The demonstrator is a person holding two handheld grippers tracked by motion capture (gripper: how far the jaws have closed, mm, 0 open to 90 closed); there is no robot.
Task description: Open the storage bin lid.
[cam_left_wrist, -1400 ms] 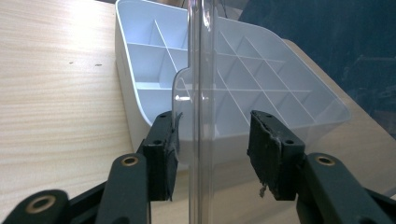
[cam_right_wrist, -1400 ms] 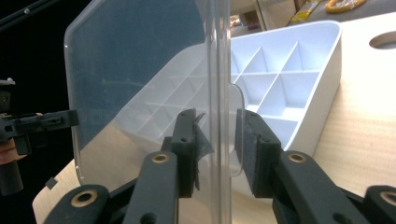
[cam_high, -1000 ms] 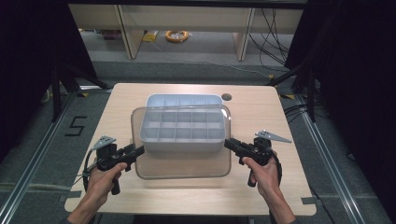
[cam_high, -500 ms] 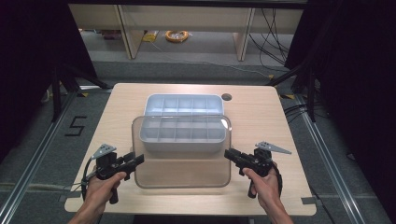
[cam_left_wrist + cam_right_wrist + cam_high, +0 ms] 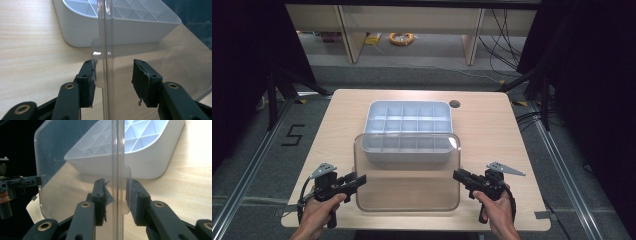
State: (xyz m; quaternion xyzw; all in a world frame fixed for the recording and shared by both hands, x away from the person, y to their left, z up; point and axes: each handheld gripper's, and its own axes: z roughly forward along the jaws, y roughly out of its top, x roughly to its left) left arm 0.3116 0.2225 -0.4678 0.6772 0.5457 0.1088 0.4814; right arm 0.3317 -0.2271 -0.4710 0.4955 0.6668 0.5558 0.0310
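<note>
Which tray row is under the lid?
The near row, seen through the far edge of the clear lid; the two rows beyond are uncovered.

A light wooden table [image 5: 492, 115] stands on grey floor [image 5: 422, 75], shelving [image 5: 347, 30] behind.

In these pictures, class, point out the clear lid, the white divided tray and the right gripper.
clear lid [image 5: 407, 187], high view, its flat panel.
white divided tray [image 5: 409, 117], high view, a divider inside.
right gripper [image 5: 116, 195], right gripper view, between its fingertips.
</note>
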